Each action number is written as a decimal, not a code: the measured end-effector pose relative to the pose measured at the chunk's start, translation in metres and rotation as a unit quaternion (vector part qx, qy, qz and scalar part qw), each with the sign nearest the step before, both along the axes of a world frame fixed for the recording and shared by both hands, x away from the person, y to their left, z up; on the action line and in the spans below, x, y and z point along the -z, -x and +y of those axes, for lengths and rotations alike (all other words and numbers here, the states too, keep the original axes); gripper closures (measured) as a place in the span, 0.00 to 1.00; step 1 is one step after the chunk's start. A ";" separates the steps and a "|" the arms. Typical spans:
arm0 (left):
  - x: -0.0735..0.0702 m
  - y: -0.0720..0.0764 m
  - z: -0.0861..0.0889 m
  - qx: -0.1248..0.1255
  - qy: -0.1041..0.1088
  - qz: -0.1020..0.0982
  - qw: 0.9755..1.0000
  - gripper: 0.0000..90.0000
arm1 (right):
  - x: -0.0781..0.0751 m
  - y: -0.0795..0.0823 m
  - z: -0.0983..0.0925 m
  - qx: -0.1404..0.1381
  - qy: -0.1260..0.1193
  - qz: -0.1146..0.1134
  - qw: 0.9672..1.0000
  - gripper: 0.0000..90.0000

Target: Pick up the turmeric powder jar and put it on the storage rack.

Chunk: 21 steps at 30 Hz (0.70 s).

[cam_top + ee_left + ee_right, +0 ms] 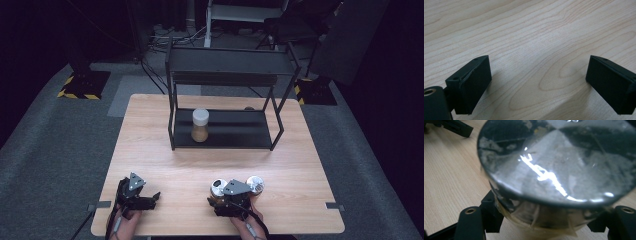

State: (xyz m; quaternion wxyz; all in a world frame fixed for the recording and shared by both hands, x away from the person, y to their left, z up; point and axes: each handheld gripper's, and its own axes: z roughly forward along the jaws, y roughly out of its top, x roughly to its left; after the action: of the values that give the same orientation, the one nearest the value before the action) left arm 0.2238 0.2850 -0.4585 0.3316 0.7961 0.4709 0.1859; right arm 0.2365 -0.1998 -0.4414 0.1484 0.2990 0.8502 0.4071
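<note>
Clamping the silver-lidded jar (554,170) between its jaws at the table's (165,165) near edge, the right tool (231,200) looks set to lift (left tool (537,82) idles open, empty, well aside).

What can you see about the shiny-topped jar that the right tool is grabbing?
The jar has a round, silvery metal lid, scratched and smudged, with a bright streak of light across it. Below the lid the body looks clear, with crinkled see-through film or tape around it. It stands upright on the wooden table, near the front edge. The right tool is shut on its body, one black jaw pressing each side. A second shiny-lidded jar stands close beside it.
</note>
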 end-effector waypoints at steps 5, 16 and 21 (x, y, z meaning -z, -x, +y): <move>0.000 0.000 0.000 0.000 0.000 0.000 1.000 0.07 | -0.014 0.000 -0.002 -0.003 -0.005 -0.013 1.000 0.34; 0.000 0.000 0.000 0.000 0.000 0.000 1.000 0.07 | -0.071 -0.026 -0.010 0.021 -0.023 -0.018 0.999 0.34; 0.000 -0.001 0.000 0.001 0.000 0.001 1.000 0.06 | -0.100 -0.054 -0.005 0.039 -0.015 -0.018 0.999 0.34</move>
State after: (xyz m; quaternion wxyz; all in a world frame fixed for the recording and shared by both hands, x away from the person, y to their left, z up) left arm 0.2245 0.2850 -0.4585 0.3313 0.7965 0.4706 0.1853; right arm 0.2907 -0.2052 -0.3413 0.1751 0.3269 0.8287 0.4192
